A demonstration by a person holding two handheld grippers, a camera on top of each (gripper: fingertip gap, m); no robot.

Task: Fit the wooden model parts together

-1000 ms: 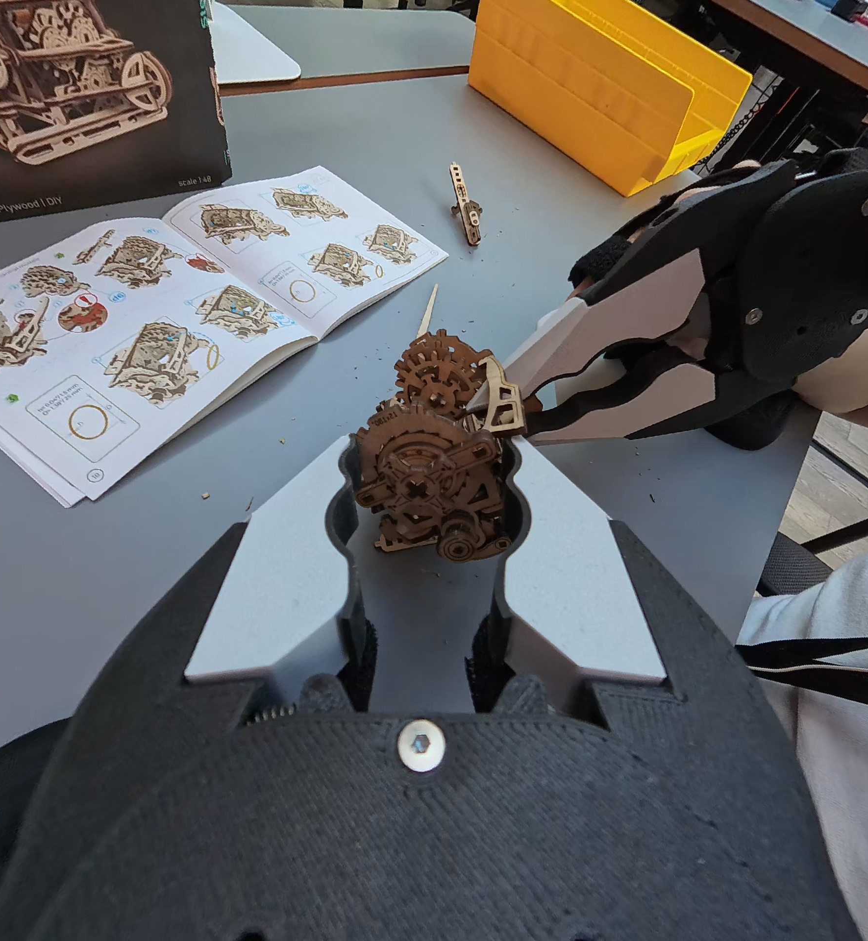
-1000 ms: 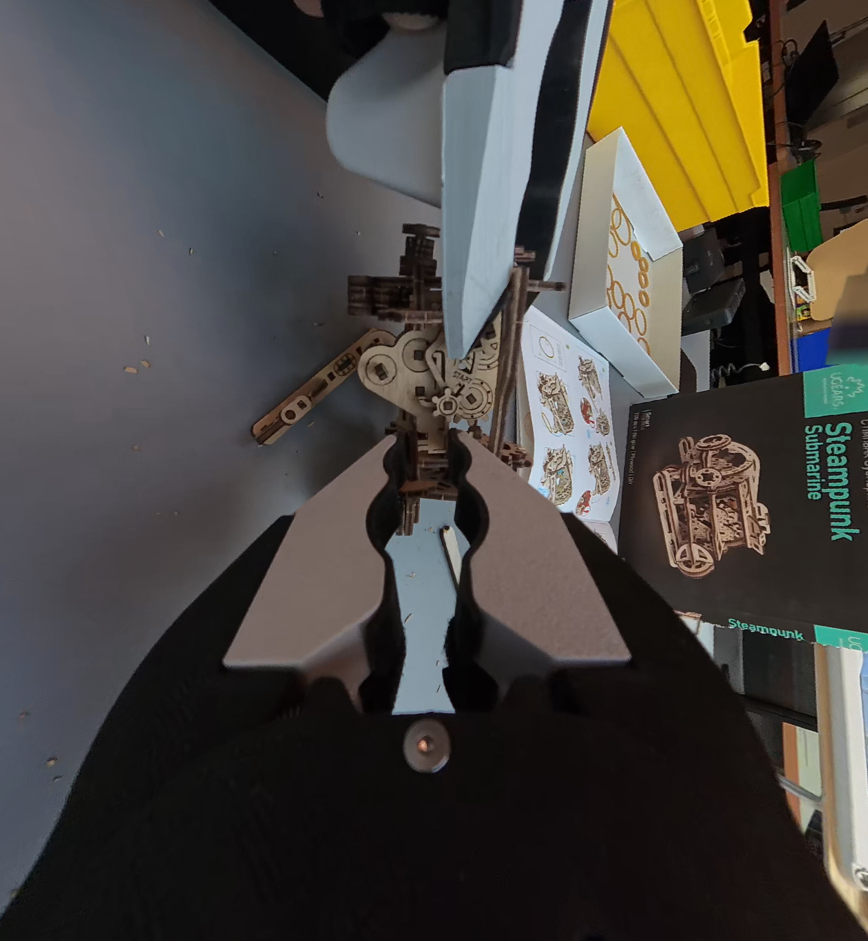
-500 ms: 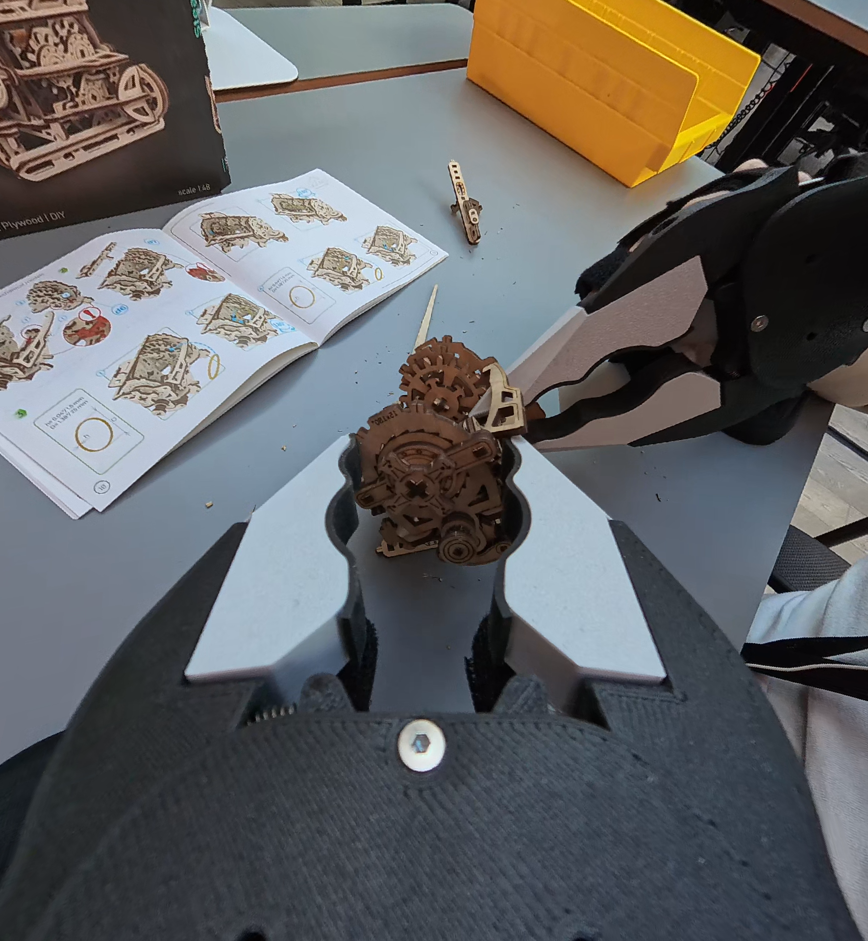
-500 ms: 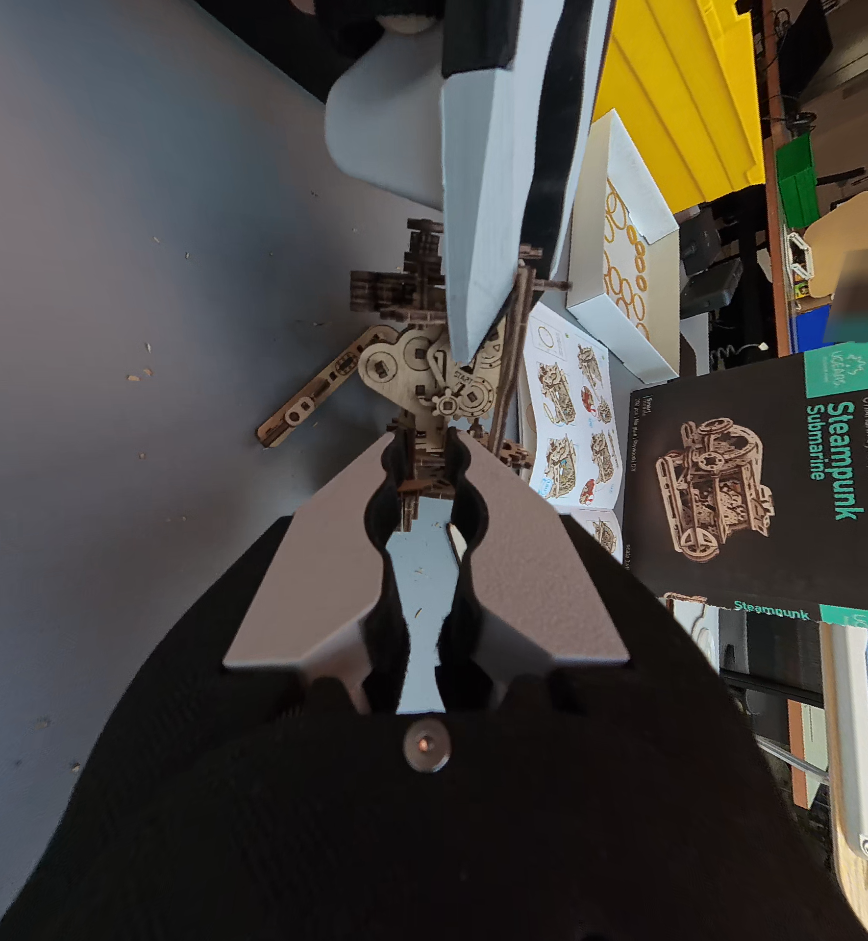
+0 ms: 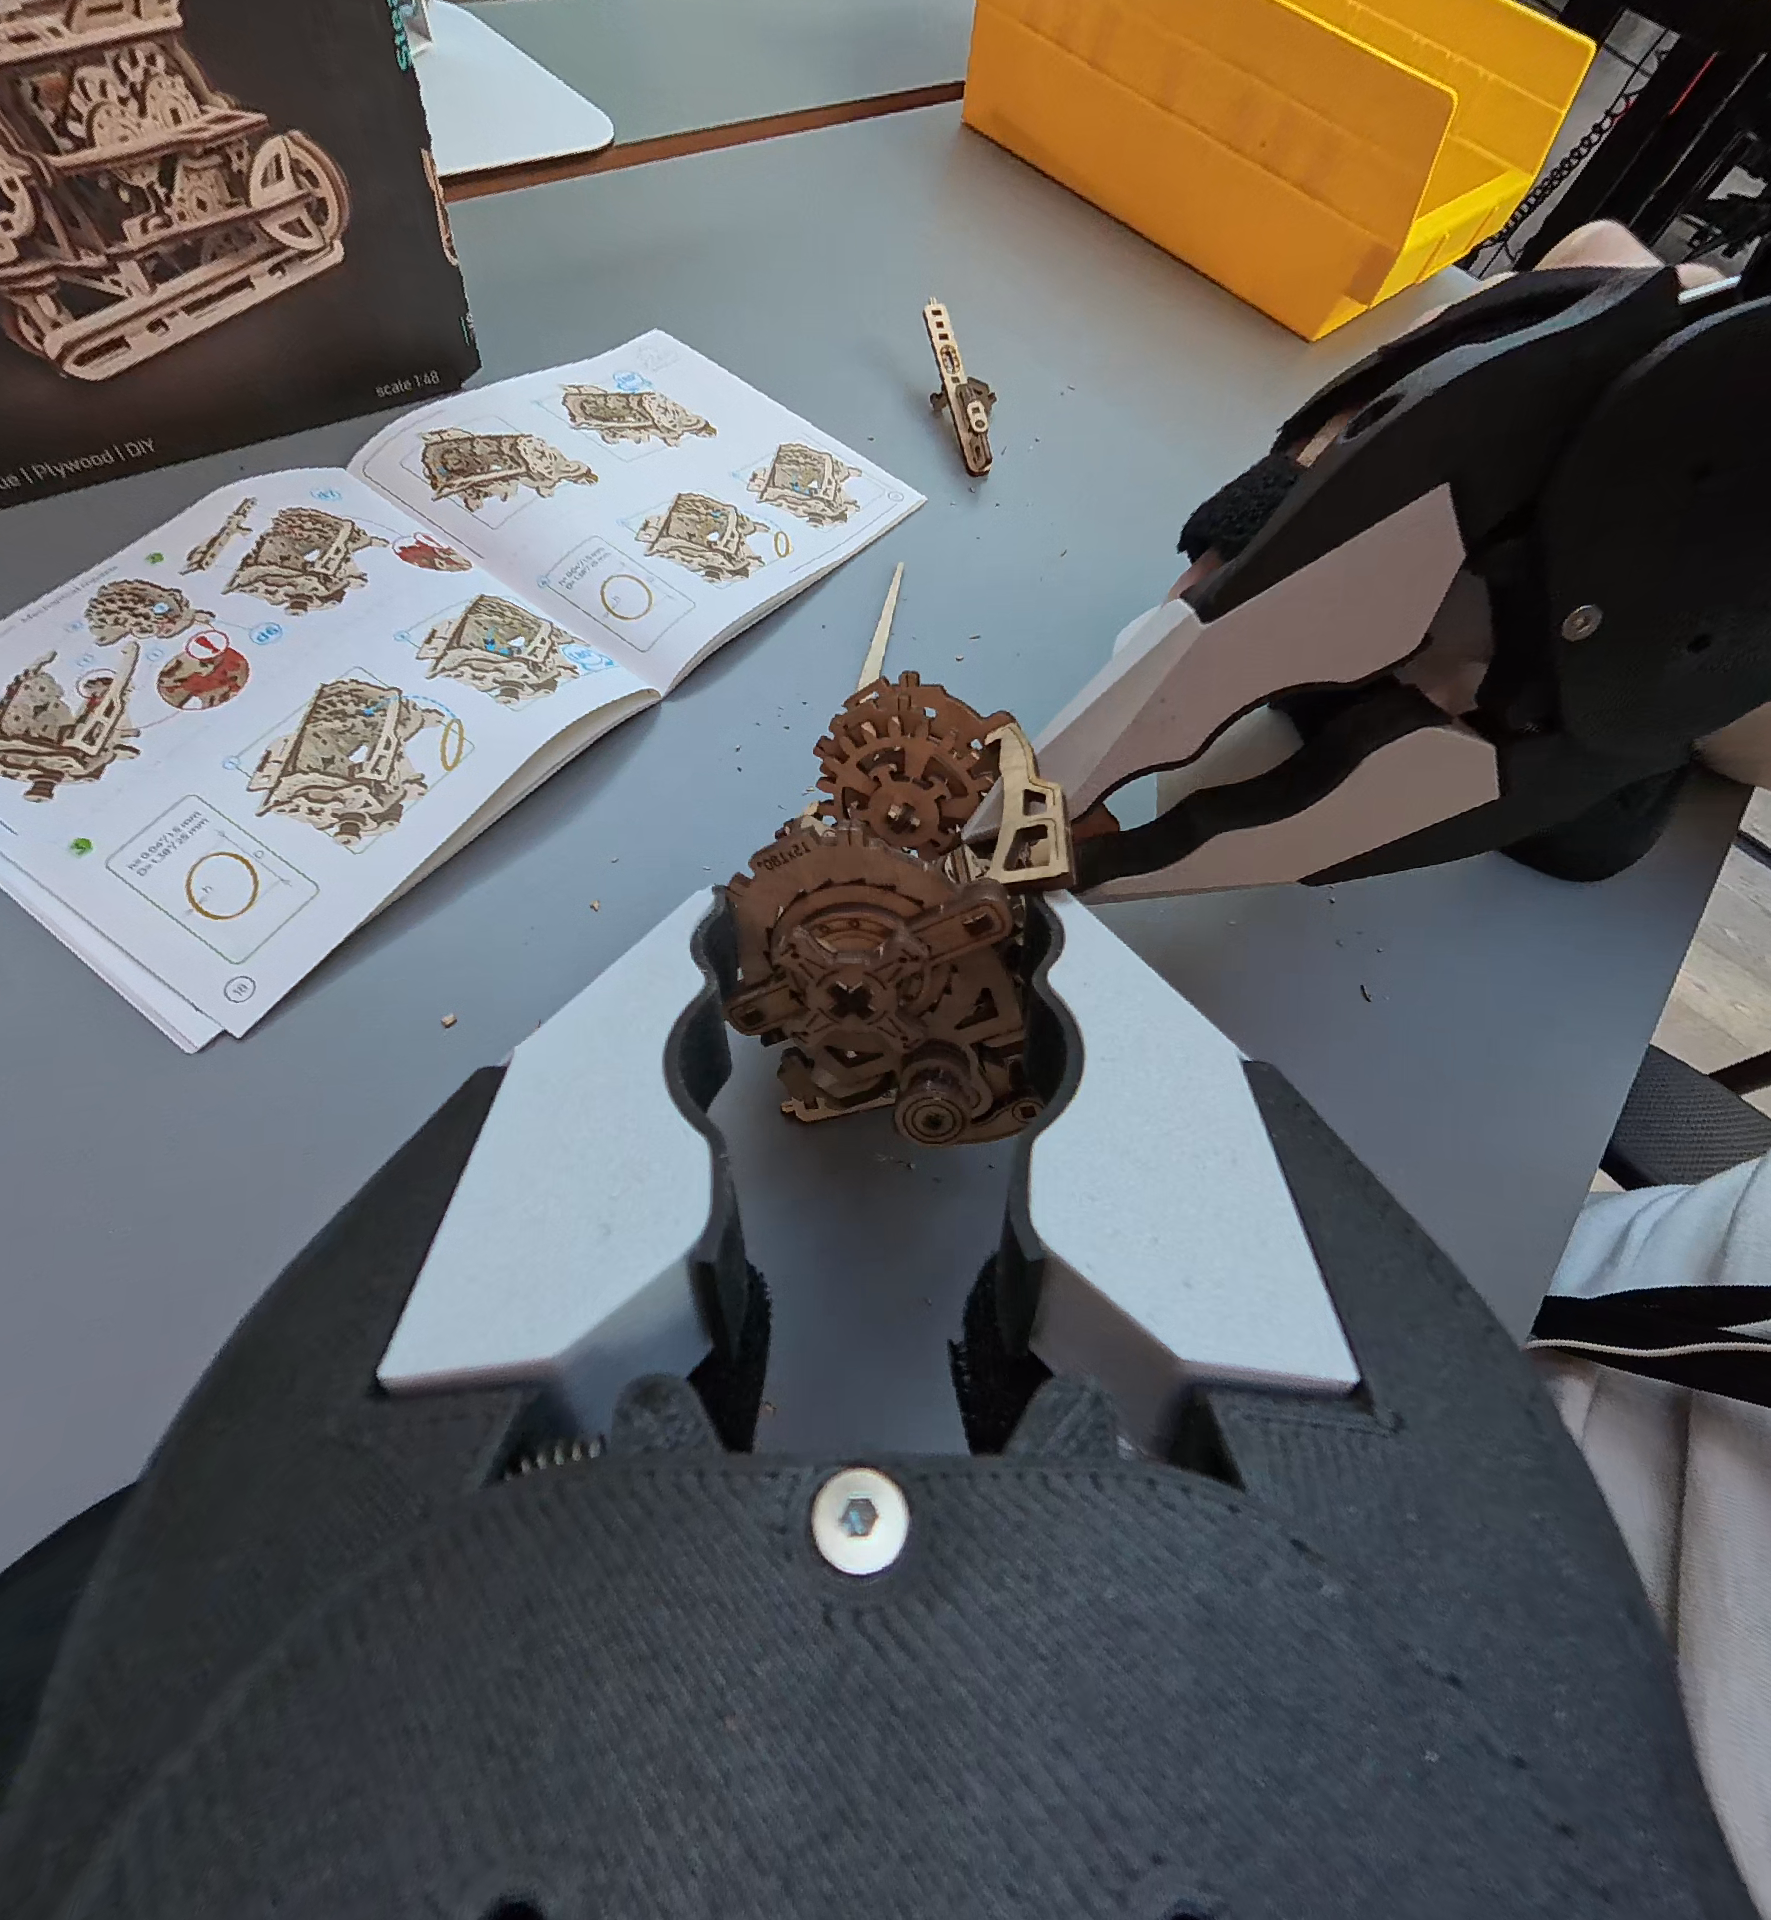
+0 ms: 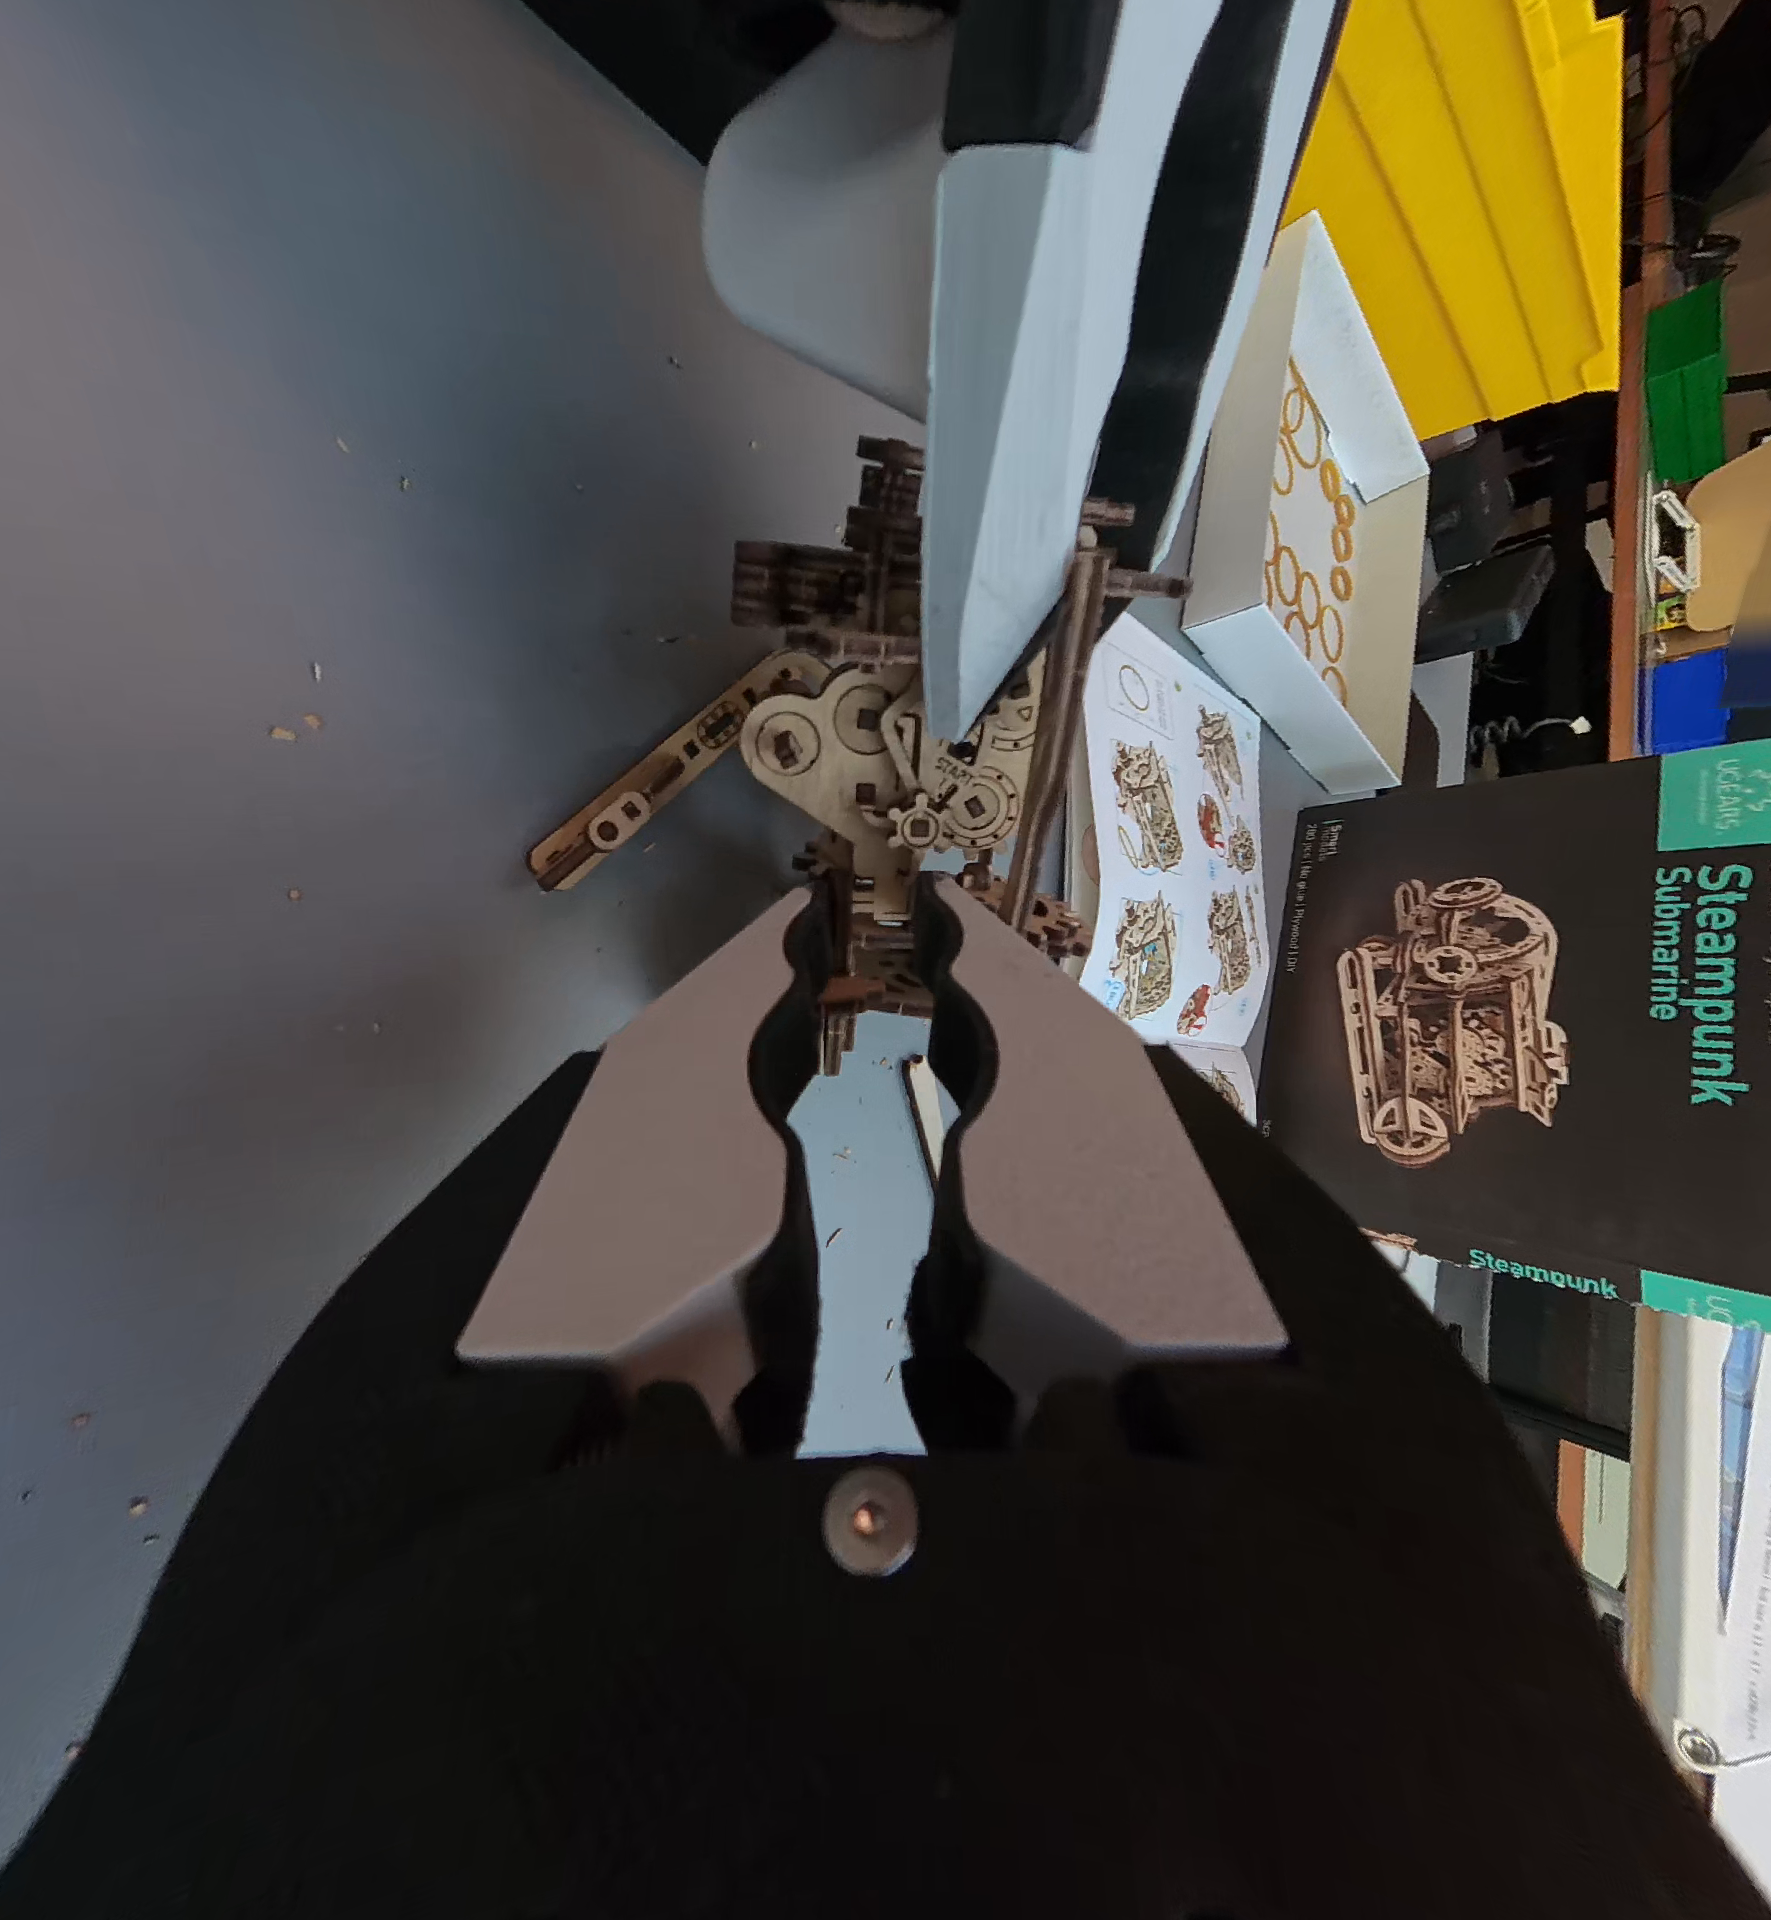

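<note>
A dark wooden gear model (image 5: 881,987) stands low over the grey table (image 5: 652,312). My left gripper (image 5: 881,935) is shut on it, one finger on each side. My right gripper (image 5: 1063,847) comes in from the right and is shut on a pale wooden bracket (image 5: 1026,821) at the model's upper right edge. In the right wrist view my right gripper (image 6: 876,925) pinches that small part (image 6: 876,961) against the model (image 6: 860,748). The left gripper's finger (image 6: 1016,416) reaches down from above. A slotted wooden strip (image 6: 642,800) sticks out to the model's left.
An open instruction booklet (image 5: 393,665) and the kit box (image 5: 164,208) lie at the left. A yellow bin (image 5: 1224,135) stands at the back. A loose wooden lever (image 5: 959,390) and a thin stick (image 5: 881,634) lie behind the model. A white tray of rings (image 6: 1307,540) is nearby. The table edge is at the right. The grippers' ends are close to 4 cm from one another. The thin stick (image 5: 881,634) sits 12 cm or so from the ends of my right fingers.
Both grippers keep their holds. The model and the right gripper have shifted only very slightly.
</note>
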